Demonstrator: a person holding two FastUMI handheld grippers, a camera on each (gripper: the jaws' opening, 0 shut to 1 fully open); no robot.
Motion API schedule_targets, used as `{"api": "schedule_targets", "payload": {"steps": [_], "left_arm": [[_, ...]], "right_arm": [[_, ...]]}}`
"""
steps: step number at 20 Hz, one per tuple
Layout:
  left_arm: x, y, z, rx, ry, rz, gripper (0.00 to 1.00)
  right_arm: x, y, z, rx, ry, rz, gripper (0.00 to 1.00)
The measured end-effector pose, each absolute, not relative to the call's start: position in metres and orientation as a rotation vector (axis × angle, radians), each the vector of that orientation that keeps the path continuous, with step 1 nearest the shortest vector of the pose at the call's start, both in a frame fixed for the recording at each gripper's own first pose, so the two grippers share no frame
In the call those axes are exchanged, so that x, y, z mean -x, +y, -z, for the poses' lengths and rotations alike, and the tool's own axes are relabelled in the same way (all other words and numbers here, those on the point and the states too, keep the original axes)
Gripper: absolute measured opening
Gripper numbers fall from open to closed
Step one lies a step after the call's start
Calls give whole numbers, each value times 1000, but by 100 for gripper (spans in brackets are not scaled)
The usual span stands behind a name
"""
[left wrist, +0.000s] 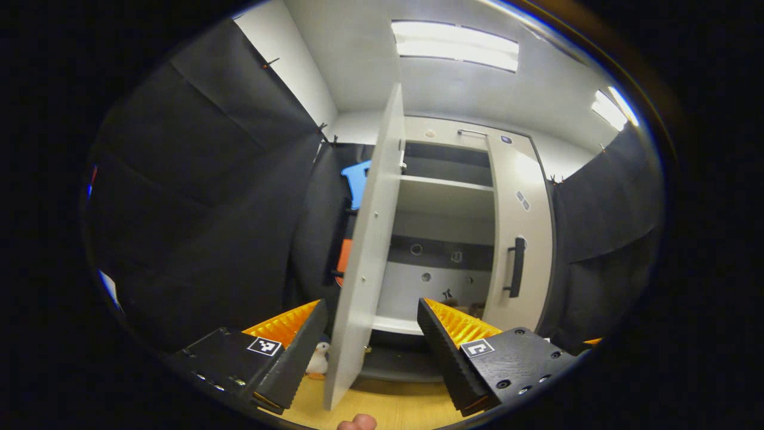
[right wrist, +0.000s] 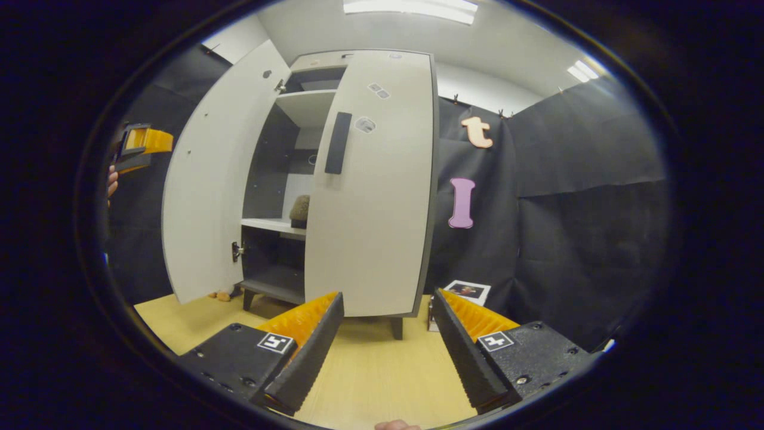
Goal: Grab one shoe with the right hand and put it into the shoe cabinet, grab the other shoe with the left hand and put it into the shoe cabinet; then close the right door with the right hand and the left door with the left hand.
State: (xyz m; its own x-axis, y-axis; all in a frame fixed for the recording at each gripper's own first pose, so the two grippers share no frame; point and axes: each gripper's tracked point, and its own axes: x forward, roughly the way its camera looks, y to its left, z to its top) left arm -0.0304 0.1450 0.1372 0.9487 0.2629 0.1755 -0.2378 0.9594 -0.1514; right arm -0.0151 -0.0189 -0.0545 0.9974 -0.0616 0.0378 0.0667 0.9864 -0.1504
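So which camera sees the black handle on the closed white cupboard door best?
The left gripper view: the black bar handle on the closed right door shows whole, standing clear of the door. In the right gripper view the handle is a flat dark strip, seen face-on.

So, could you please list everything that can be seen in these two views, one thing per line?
cabinet: one, white with dark inside, standing on the floor against the wall
left door: one, white, swung wide open
right door: one, white with a dark handle, nearly closed
shoe: one visible, brownish, on the middle shelf behind the right door
toy duck: one, white, on the floor by the left door
picture card: one, white-edged, on the floor right of the cabinet
floor: one, light wood
left tool: one, open, pointing at the left door's edge
right tool: one, open, before the right door
hand: one, holding the left tool
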Motion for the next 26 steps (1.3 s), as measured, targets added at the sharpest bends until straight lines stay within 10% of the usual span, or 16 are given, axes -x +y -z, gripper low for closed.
{"api": "schedule_targets", "payload": {"steps": [12,26], "left_arm": [[-27,270,-151,2,-189,-395,94],[-58,259,-133,34,-146,-247,92]], "right_arm": [[5,-30,49,138,-18,106,97],[-13,-19,45,116,5,111,94]]}}
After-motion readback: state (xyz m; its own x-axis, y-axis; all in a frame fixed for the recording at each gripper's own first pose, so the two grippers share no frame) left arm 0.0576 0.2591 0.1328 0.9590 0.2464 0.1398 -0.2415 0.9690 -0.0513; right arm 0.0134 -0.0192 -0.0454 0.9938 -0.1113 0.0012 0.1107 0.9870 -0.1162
